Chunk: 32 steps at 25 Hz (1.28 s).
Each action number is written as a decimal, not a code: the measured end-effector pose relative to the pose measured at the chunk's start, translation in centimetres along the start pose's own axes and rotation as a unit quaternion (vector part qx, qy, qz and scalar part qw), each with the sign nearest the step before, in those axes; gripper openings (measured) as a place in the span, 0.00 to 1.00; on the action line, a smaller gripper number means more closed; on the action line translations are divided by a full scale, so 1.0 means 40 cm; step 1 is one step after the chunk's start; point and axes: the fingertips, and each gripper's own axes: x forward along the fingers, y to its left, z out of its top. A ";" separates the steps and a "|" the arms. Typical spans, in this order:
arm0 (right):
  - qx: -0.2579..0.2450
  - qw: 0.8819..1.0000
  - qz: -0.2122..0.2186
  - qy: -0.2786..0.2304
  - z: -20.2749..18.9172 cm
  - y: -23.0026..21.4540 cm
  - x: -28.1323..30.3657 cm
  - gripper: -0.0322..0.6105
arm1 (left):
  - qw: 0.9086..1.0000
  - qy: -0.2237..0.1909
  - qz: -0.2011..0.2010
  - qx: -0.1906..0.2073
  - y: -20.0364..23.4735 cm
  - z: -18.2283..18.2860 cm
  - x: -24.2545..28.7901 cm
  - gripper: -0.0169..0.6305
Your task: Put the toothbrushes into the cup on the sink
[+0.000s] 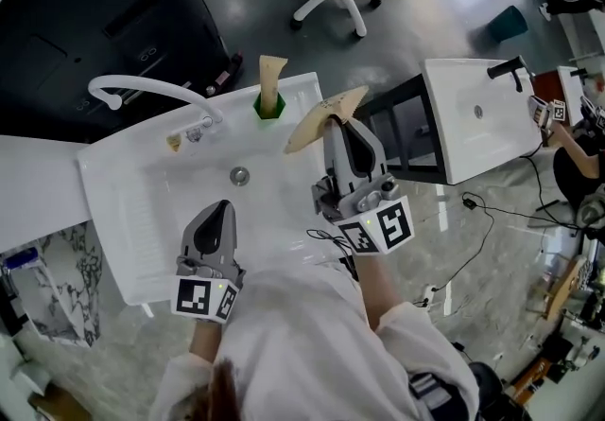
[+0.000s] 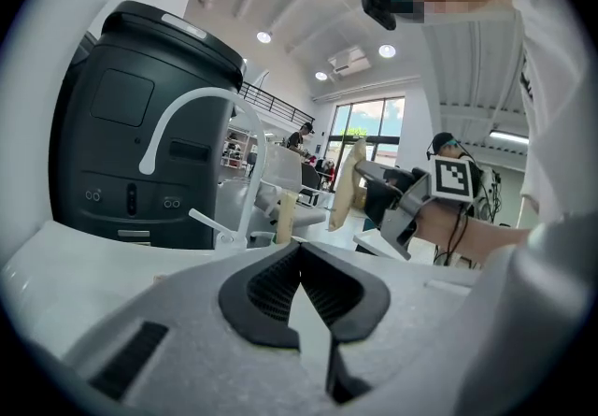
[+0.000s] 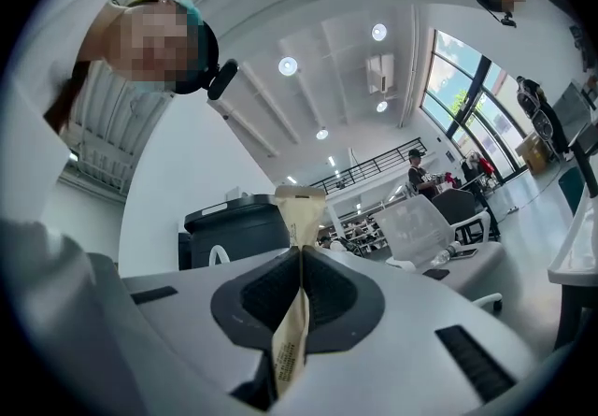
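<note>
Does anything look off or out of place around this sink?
Nothing is spilled or broken. The only oddity is that both brushes are in paper wrappers. One toothbrush stands in the green cup at the sink's back rim, and the other toothbrush is clamped in the right gripper.

Left claw (image 1: 221, 208) shut, empty; right claw (image 1: 339, 124) clamped on wrapped toothbrush (image 1: 314, 126), tilted upward.

The held toothbrush (image 3: 285, 349) has print too small to read; at the sink's (image 1: 142, 211) twelve o'clock, another toothbrush (image 1: 272, 77) hides most of the cup (image 1: 257, 110).
</note>
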 end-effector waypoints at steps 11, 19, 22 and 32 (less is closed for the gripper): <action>-0.047 0.999 -0.008 -0.001 -0.054 -0.013 0.095 0.08 | 1.000 0.013 0.001 -0.012 0.022 -0.028 0.013 0.05; -0.073 0.997 -0.006 0.011 -0.111 -0.018 0.140 0.08 | 1.000 0.022 0.007 -0.018 0.035 -0.043 0.005 0.05; -0.071 0.997 -0.008 0.016 -0.138 -0.026 0.153 0.08 | 0.999 0.026 0.008 -0.020 0.044 -0.050 0.002 0.05; -0.070 0.997 -0.017 0.027 -0.192 -0.040 0.178 0.08 | 0.999 0.027 0.014 -0.024 0.062 -0.049 0.005 0.05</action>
